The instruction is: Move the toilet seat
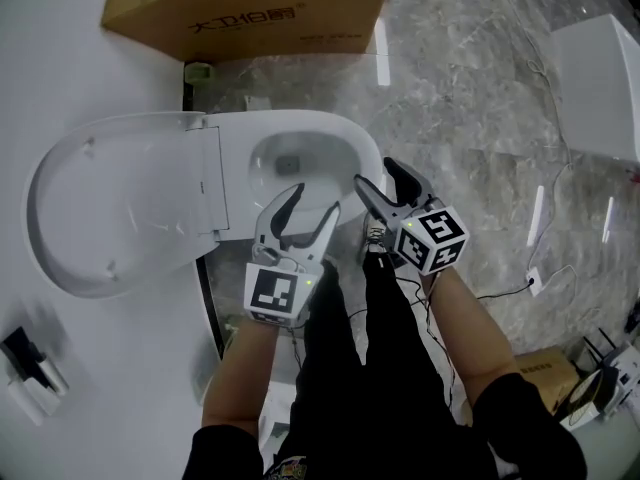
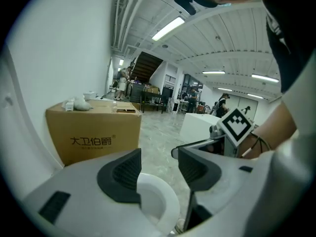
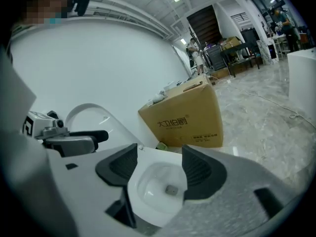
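The white toilet's bowl (image 1: 300,158) lies uncovered, its rim bare. Seat and lid (image 1: 120,203) stand raised together against the wall at the left. My left gripper (image 1: 315,200) hovers open over the bowl's near rim, nothing between its pads. My right gripper (image 1: 376,173) is open beside the bowl's right edge, also empty. In the left gripper view the rim (image 2: 158,201) curves below the open jaws (image 2: 159,169). The right gripper view looks between its open jaws (image 3: 159,169) into the bowl (image 3: 163,186), with the raised seat (image 3: 94,117) behind at the left.
A cardboard box (image 1: 250,8) stands on the marble floor behind the toilet. A white block (image 1: 600,88) sits at the far right, with cables (image 1: 540,268) trailing across the floor. The person's black-trousered legs (image 1: 370,368) stand right in front of the bowl.
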